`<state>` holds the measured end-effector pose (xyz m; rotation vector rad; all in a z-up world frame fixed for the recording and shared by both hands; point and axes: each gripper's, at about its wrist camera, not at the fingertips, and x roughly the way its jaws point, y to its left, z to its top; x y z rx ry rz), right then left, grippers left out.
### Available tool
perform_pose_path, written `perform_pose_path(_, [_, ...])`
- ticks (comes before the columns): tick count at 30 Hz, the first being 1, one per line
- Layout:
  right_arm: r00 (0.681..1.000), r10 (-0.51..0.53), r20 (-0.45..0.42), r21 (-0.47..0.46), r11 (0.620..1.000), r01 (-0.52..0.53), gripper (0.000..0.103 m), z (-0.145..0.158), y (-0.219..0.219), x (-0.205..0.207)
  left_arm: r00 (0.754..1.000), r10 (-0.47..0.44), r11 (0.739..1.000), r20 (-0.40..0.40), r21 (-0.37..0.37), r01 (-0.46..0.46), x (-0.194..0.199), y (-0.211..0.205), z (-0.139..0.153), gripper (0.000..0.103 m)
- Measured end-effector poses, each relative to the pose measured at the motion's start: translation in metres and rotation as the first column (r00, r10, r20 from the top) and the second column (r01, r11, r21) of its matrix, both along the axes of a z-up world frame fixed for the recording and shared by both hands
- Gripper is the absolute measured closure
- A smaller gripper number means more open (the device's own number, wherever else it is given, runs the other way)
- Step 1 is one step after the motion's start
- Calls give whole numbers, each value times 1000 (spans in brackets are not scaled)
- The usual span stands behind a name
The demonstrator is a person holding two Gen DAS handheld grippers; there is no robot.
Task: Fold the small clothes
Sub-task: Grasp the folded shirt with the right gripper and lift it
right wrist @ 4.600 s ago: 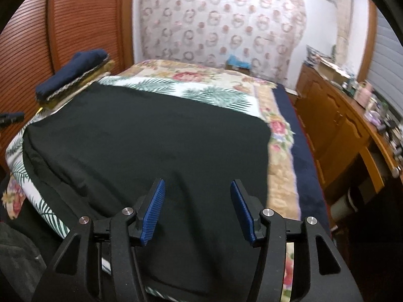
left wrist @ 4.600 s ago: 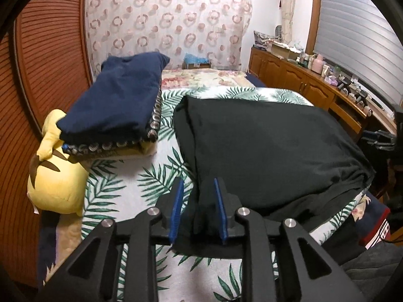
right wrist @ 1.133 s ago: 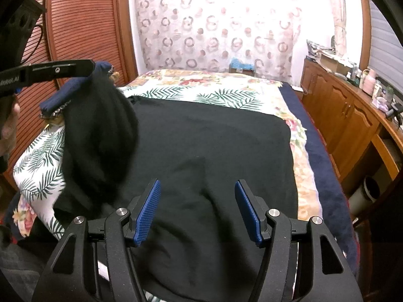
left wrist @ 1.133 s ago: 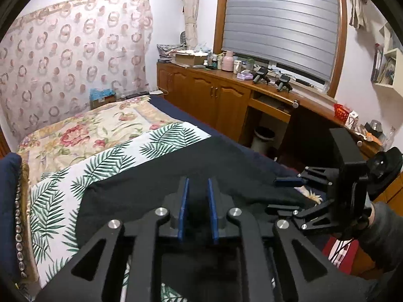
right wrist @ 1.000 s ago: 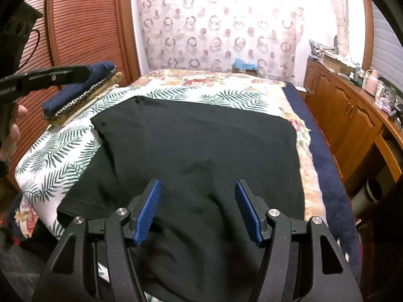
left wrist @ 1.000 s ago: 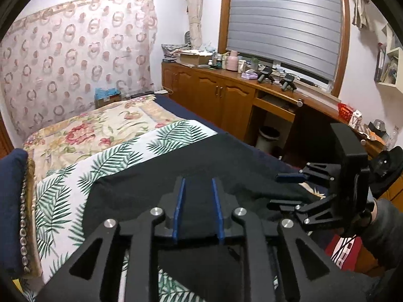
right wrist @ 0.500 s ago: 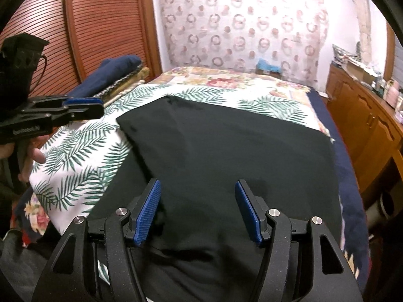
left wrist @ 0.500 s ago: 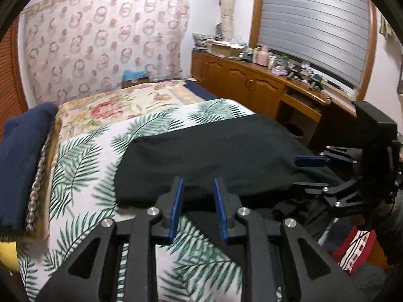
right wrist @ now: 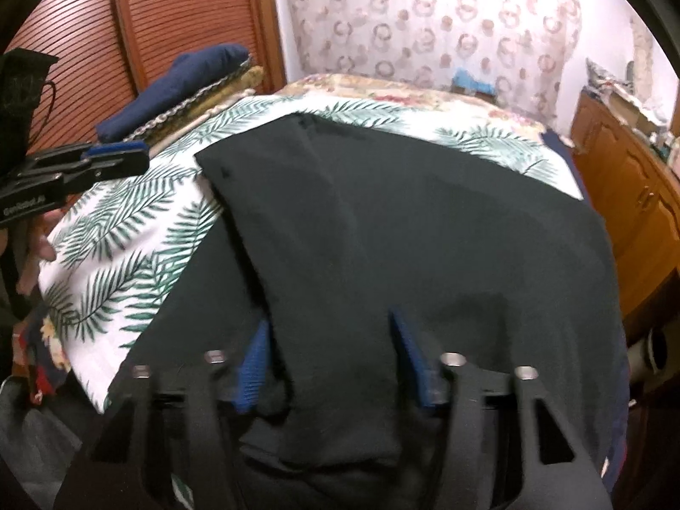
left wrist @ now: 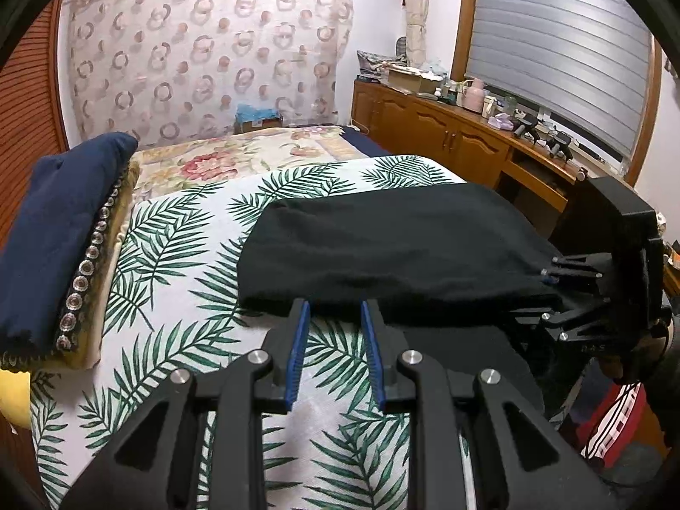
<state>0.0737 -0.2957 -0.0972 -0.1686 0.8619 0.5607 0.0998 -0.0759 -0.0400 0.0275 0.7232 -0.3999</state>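
A black garment (left wrist: 395,246) lies on the palm-leaf sheet (left wrist: 170,255), its left part folded over to the right. My left gripper (left wrist: 334,331) hovers over bare sheet at the garment's near left edge, open by a narrow gap with nothing in it. The right wrist view shows it off to the left (right wrist: 142,157), clear of the black garment (right wrist: 425,233). My right gripper (right wrist: 329,340) is at the near edge, jaws closing with a fold of the black cloth between the pads, a gap still showing. From the left wrist view it sits at the garment's near right corner (left wrist: 548,295).
A folded navy pile (left wrist: 55,233) on a patterned cushion lies along the bed's left side, a yellow plush (left wrist: 12,395) below it. Wooden cabinets (left wrist: 446,144) with clutter on top run along the right. Red and dark cloth (left wrist: 612,416) lies on the floor.
The left gripper carried the garment's left side across to the right, let it go and drew back left, lower. The right gripper sank to the near edge and its jaws narrowed a little.
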Motion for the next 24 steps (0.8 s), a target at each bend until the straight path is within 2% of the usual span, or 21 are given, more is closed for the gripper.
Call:
perform_pose_path(1, [1000, 12, 3, -3, 1000, -12, 84, 1, 1, -2, 1000, 0, 1000, 0, -4, 0, 0, 1, -1, 80])
perform_pose_path(4, [999, 17, 38, 19, 1000, -18, 93, 14, 0, -7, 1000, 3, 1000, -2, -9, -3, 0, 1, -2, 80])
perform_pose_path(8, [995, -6, 103, 91, 996, -3, 94, 47, -8, -16, 1000, 0, 1000, -1, -9, 0, 0, 2, -2, 80])
perform_pose_path(12, [986, -32, 162, 111, 994, 14, 95, 85, -19, -25, 1000, -7, 1000, -10, -11, 7, -1, -1, -3, 80])
perform_pose_path(16, [979, -68, 191, 110, 993, 48, 94, 107, -39, -33, 1000, -15, 1000, -11, -12, 15, -3, -7, -3, 80])
perform_pose_path(20, [972, -134, 192, 79, 990, 121, 94, 108, -71, -42, 1000, -27, 1000, -12, -17, 27, -6, -12, -3, 80])
perform_pose_path(24, [968, -209, 140, 47, 978, 204, 94, 90, -102, -41, 999, -41, 999, -15, -28, 41, -6, -17, -3, 80])
